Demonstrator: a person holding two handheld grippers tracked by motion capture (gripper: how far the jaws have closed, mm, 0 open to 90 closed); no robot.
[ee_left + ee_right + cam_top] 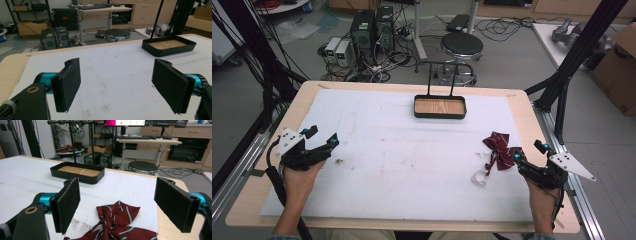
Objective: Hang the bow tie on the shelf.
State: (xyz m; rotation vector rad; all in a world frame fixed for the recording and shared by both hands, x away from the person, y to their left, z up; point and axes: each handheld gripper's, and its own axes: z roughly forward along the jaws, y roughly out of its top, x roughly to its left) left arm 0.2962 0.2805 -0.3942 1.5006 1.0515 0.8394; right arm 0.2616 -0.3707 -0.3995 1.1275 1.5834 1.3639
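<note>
We hold the right tongs point(527, 156) low over the near right part of the worktop point(377, 150), their jaws spread wide with nothing between the pads. In the right gripper view the dark red striped bow tie point(117, 225) lies flat on the white cover just ahead of the jaws and between them, untouched by either pad. From the high view the bow tie point(499, 150) sits just to the left of the right tongs, near the right edge of the cover, and a clear curved band point(480, 177) lies beside it on its near side.

We hold the left tongs point(323, 137) over the near left part of the worktop, well apart from the bow tie. Their jaws are spread too, and in the left gripper view bare, lightly stained cover shows between the two black pads point(71, 82).

A shallow black tray point(440, 114) with a wooden floor and a thin upright handle frame stands at the far middle of the worktop, well apart from both tongs.
</note>
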